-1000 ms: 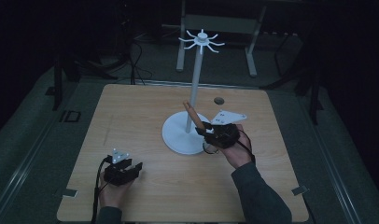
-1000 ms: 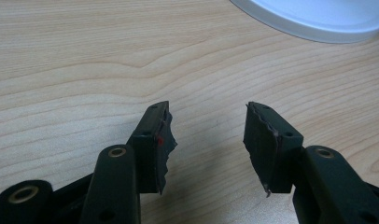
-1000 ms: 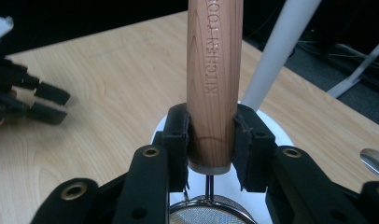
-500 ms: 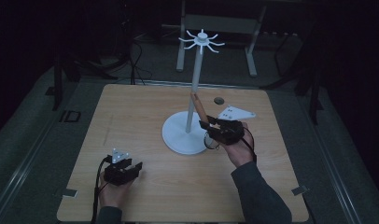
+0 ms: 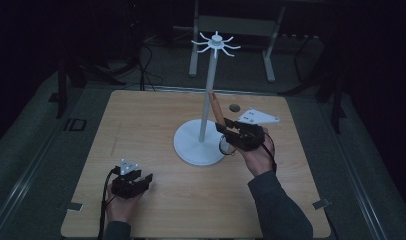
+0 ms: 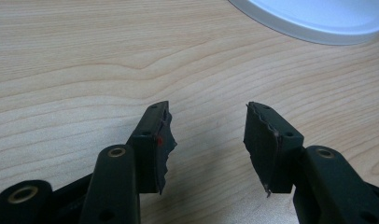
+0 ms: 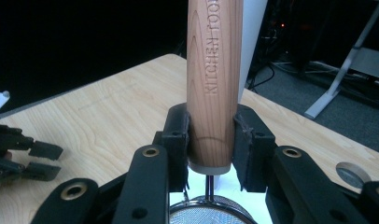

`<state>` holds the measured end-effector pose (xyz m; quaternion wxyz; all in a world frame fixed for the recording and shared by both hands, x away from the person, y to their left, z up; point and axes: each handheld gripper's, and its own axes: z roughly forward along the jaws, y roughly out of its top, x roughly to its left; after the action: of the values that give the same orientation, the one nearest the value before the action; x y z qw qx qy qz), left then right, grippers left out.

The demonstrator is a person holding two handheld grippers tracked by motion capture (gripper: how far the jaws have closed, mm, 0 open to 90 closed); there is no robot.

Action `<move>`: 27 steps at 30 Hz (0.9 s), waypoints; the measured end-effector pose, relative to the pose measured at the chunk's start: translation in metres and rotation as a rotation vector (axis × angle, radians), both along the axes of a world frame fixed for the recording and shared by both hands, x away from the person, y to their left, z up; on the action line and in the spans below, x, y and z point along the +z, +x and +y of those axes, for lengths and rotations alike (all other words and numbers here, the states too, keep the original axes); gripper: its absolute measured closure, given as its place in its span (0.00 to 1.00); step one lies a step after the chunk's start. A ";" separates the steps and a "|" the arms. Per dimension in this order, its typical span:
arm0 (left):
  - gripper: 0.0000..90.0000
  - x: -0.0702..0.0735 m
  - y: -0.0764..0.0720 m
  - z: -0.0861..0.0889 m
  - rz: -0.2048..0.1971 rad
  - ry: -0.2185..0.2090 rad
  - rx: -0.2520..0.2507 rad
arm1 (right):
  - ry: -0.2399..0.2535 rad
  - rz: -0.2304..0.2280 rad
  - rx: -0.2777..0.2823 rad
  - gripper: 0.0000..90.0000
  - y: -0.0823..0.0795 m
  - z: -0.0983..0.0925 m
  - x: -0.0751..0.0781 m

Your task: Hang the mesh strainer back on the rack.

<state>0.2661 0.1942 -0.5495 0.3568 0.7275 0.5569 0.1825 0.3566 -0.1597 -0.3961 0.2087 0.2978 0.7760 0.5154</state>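
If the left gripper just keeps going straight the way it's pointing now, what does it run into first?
Probably the round white base of the stand. The open left gripper points across bare wooden table toward it; nothing else lies between, though depth is hard to judge.

A wooden table [image 5: 156, 125] carries a white stand [image 5: 198, 145].

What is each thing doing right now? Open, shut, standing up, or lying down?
Left hand-held gripper: open, holding nothing, low over the table.
Right hand-held gripper: shut on the strainer's wooden handle.
Strainer: held with handle pointing up, mesh end down.
White stand: upright on the table, hooks bare.
Table: flat, wooden.
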 end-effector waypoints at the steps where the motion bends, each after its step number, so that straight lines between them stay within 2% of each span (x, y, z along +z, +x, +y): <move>1: 0.57 0.000 0.000 0.000 -0.001 0.001 -0.001 | 0.003 -0.004 -0.002 0.76 0.000 -0.001 0.001; 27: 0.57 0.000 0.000 0.000 0.001 0.002 0.000 | 0.099 -0.015 -0.030 0.77 0.004 -0.013 0.022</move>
<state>0.2664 0.1938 -0.5498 0.3559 0.7279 0.5570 0.1826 0.3611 -0.1731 -0.3741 0.2072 0.3154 0.7434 0.5523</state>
